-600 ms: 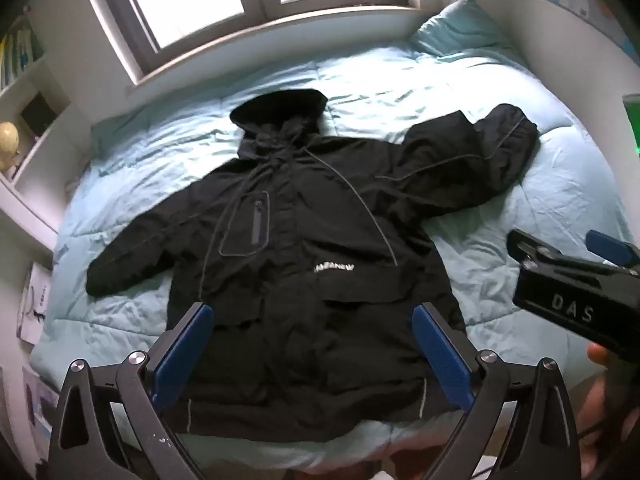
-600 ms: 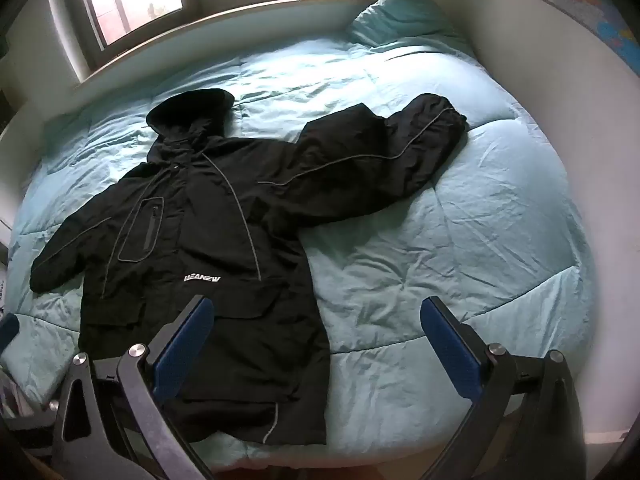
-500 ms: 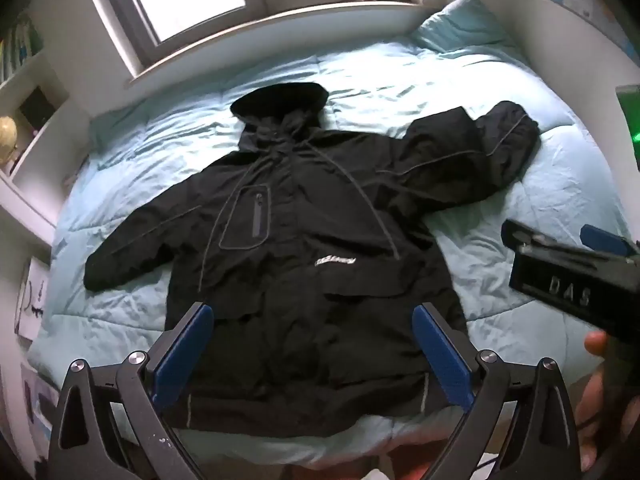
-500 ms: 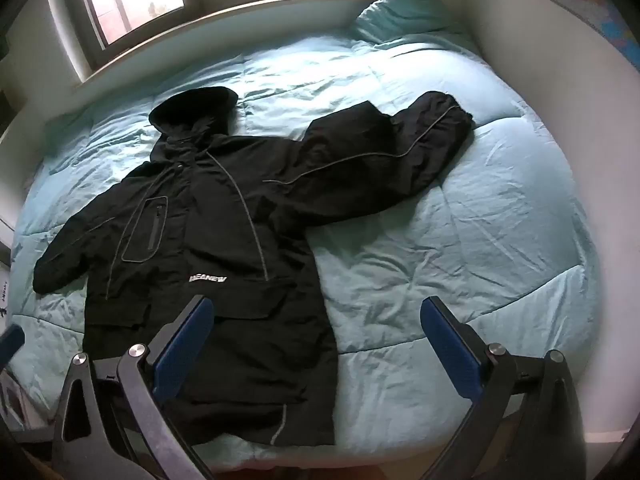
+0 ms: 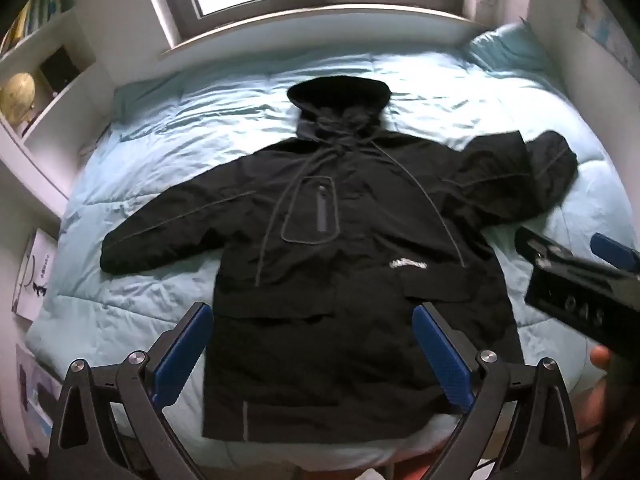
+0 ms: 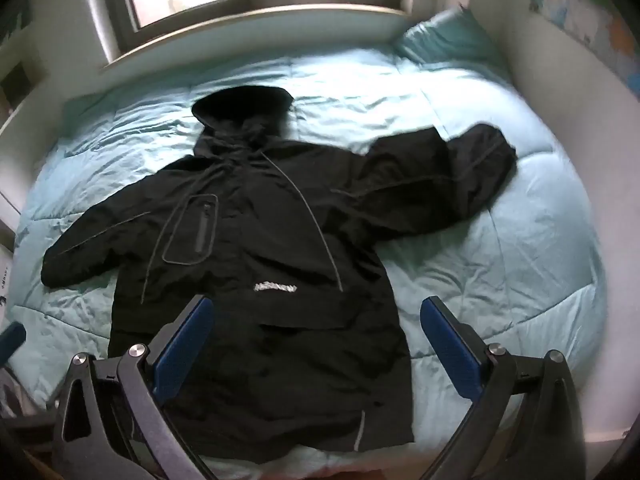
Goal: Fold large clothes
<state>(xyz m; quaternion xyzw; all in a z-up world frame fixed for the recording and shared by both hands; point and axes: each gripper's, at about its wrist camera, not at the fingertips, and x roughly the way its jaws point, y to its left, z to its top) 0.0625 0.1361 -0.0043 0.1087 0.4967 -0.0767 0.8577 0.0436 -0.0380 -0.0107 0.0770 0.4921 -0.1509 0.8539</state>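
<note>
A large black hooded jacket [image 5: 344,248] lies flat, front up, on a bed with a light blue duvet [image 5: 168,152]. Its hood points toward the window, both sleeves are spread out, and its hem is at the near bed edge. It also shows in the right wrist view [image 6: 256,264]. My left gripper [image 5: 312,356] is open and empty, held above the jacket's hem. My right gripper [image 6: 316,348] is open and empty, above the jacket's lower right side. The right gripper's body [image 5: 580,288] shows at the right edge of the left wrist view.
A window sill [image 5: 320,24] runs behind the bed. A blue pillow [image 6: 444,40] lies at the far right corner. White shelves with a globe [image 5: 18,96] stand on the left. A white wall [image 6: 580,92] borders the bed on the right.
Both grippers have shifted left, so the jacket sits further right in both views. The jacket has not moved on the bed. Both grippers stay open.
</note>
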